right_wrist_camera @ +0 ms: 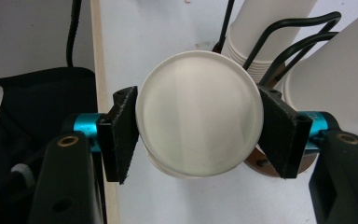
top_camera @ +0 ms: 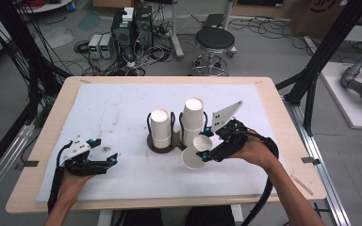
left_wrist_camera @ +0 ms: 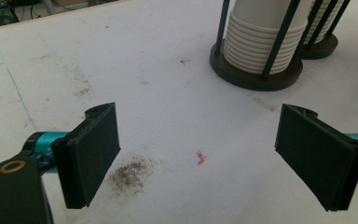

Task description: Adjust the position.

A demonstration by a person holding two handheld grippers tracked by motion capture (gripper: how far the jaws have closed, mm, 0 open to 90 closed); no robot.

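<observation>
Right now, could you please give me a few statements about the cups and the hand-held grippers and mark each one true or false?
1. The right hand-held gripper is clamped on a white paper cup. True.
2. The left hand-held gripper holds a cup. False: its jaws stand open over the white mat with nothing between them.
3. Two cup stacks stand in a dark wire holder. True.
4. The held cup stands upright on the mat. False: it is tilted on its side in the jaws.

Left claw [left_wrist_camera: 198, 156] gapes empty near cup stack [left_wrist_camera: 261, 39].
</observation>
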